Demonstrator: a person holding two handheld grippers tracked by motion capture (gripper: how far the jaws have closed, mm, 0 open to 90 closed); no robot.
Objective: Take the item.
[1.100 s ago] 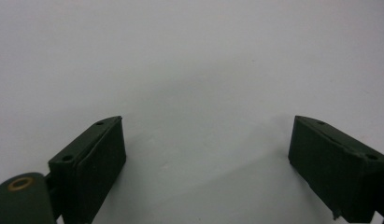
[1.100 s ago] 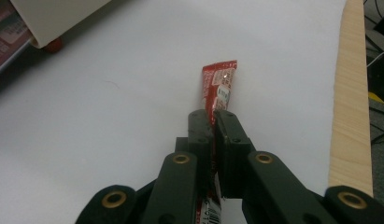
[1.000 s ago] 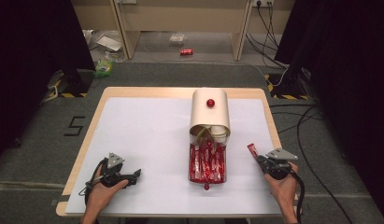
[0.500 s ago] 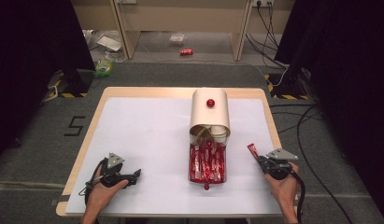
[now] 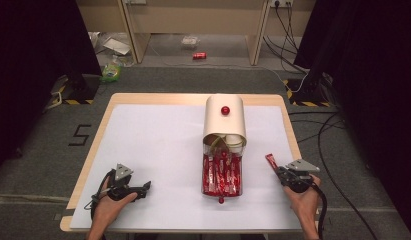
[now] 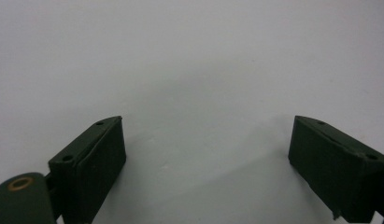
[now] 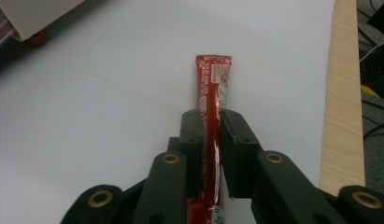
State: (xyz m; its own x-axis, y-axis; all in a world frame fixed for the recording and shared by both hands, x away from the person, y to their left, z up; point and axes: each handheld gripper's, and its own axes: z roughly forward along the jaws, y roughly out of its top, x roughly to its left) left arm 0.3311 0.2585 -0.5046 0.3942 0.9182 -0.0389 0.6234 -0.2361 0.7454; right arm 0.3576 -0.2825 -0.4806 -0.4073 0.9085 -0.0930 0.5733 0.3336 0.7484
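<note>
Near the table's right edge, the right gripper (image 5: 279,171) has a slim red foil stick sachet (image 7: 212,98) between its jaws, the packet lying along the white table cover (image 5: 158,150) and pointing toward the far side. Those jaws have just been opening a little, and a sliver of gap now shows on the sachet's right side, so the grip looks to be letting go. To finish well, I would spread the jaws fully before lifting, so the packet stays flat and does not drag. Set against the earlier frame, both hands sit where they were. The left gripper (image 5: 139,190) rests with its jaws wide apart over bare cover. A cream tipped-over cylindrical canister (image 5: 224,120) and its red-lined lid tray of sachets (image 5: 222,175) lie mid-table.
</note>
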